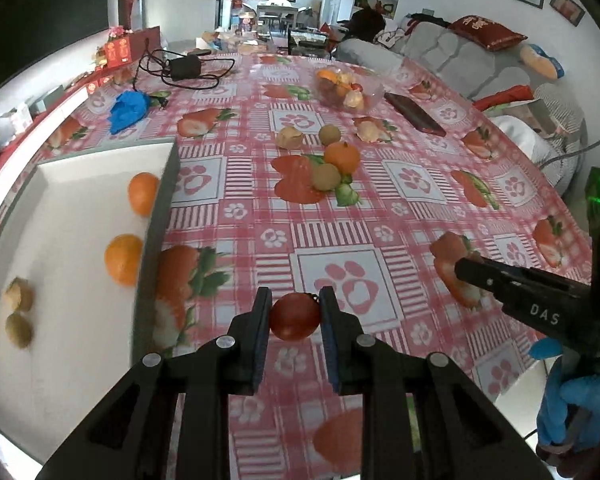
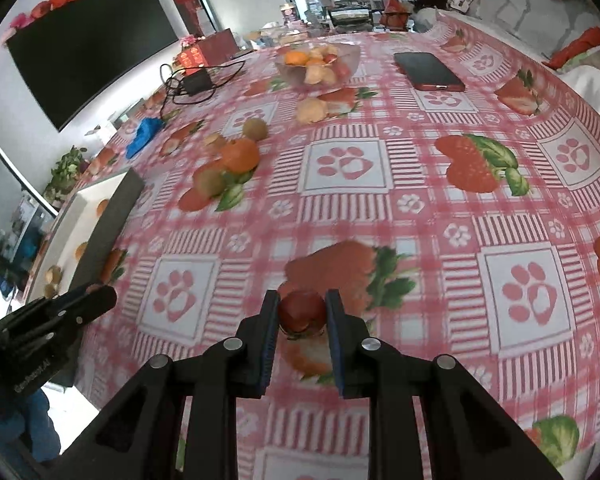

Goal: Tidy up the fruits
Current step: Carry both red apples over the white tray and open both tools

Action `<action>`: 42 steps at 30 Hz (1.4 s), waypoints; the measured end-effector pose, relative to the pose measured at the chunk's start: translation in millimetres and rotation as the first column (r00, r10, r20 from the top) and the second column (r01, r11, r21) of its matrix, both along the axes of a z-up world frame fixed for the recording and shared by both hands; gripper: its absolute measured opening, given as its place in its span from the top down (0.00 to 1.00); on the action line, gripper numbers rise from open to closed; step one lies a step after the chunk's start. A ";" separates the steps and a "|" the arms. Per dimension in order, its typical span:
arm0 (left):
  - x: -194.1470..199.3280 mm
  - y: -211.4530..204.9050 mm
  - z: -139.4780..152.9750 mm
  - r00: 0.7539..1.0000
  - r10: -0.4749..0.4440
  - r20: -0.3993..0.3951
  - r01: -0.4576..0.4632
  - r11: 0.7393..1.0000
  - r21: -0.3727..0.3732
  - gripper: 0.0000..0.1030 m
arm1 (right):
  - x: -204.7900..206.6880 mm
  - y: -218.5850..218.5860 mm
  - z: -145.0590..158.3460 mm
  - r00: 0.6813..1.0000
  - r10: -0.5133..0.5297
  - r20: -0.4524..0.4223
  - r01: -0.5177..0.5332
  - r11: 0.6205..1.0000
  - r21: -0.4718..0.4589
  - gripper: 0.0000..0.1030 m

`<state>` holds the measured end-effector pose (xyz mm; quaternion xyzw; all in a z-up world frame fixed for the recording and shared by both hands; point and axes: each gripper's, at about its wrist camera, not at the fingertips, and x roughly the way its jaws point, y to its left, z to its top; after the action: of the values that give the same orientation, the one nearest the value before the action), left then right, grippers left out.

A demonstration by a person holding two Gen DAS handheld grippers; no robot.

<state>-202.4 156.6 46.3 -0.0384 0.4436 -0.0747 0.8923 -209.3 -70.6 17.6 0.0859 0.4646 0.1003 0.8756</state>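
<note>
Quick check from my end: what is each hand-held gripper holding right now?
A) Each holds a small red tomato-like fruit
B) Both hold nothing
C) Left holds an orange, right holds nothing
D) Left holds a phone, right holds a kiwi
A: the left hand-held gripper pinches a small red fruit between its pads, and the right hand-held gripper grips another red fruit.

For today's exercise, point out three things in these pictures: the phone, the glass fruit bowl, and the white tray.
phone [image 2: 428,71], right wrist view, middle of its dark screen.
glass fruit bowl [image 2: 350,56], right wrist view, right part of its clear wall.
white tray [image 1: 72,216], left wrist view, bare white floor between the fruits.
</note>
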 end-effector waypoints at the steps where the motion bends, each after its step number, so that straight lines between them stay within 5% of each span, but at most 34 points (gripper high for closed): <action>1: -2.1 1.6 1.5 1.000 0.000 0.004 0.000 1.000 0.001 0.75 | -1.7 2.2 0.7 1.000 0.002 -0.001 -0.002 1.000 -0.003 0.76; 28: -45.1 92.9 13.1 0.986 0.161 0.045 -0.158 0.985 -0.069 0.74 | -19.5 91.3 23.4 0.992 0.130 0.002 -0.129 0.988 -0.082 0.76; 42: -42.8 169.1 23.9 0.953 0.291 0.083 -0.287 0.956 -0.061 0.74 | -0.7 170.1 36.9 0.966 0.260 -0.003 -0.259 0.963 -0.074 0.76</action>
<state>-245.2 325.8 70.2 -0.1209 0.3902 0.0445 0.9117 -210.0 99.5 54.5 -0.0083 0.4721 0.1974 0.8591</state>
